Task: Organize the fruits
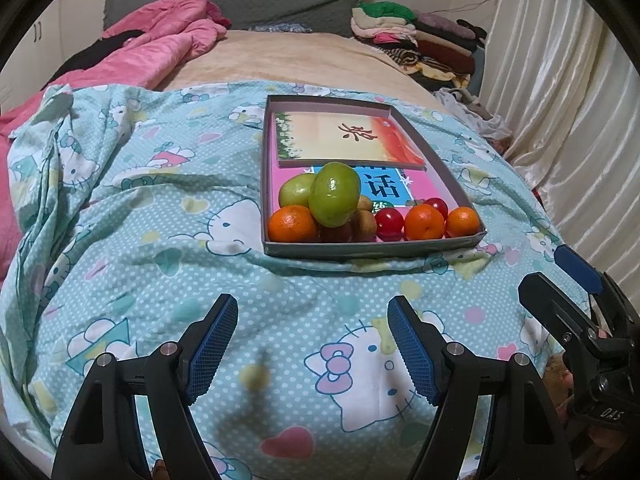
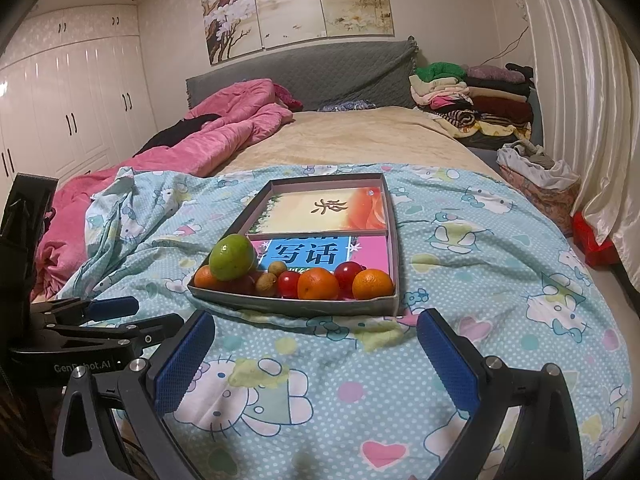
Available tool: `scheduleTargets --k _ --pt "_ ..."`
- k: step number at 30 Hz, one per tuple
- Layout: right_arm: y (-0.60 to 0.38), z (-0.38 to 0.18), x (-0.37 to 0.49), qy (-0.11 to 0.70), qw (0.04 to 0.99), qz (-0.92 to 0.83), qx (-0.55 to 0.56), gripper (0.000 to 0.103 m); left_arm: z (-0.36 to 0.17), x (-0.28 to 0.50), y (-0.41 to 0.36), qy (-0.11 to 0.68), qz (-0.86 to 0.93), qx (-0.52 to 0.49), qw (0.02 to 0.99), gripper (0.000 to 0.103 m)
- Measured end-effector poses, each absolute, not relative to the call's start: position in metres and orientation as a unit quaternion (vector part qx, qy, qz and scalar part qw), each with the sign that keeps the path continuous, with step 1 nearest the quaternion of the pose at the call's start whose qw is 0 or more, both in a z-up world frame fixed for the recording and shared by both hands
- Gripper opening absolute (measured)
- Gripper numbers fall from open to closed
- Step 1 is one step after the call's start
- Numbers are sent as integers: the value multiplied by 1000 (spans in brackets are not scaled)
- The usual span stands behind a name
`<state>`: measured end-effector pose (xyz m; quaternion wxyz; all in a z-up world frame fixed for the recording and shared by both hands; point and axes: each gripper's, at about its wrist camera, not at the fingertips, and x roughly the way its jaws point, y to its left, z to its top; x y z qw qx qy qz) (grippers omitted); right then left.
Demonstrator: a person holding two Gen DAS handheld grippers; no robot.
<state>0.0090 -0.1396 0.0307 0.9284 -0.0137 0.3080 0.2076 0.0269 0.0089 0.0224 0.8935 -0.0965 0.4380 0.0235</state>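
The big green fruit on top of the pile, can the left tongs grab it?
Probably yes: the left tongs are open and empty, the green fruit sits on top, nothing in between.

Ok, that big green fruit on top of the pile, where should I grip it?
Take the big green fruit across its narrower middle, coming down from above. It rests tilted atop the other fruit at the tray's near left corner, so its sides look free; a low approach would probably hit the tray wall.
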Motion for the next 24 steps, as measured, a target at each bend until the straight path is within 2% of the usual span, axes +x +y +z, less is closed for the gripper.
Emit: scheduleTargets --k 15,24 --pt "-140 32 10 309 928 206 -13 102 23 27 4 438 29 -77 895 78" --pt "-150 31 19 314 930 191 13 102 21 30 14 440 19 -110 891 78"
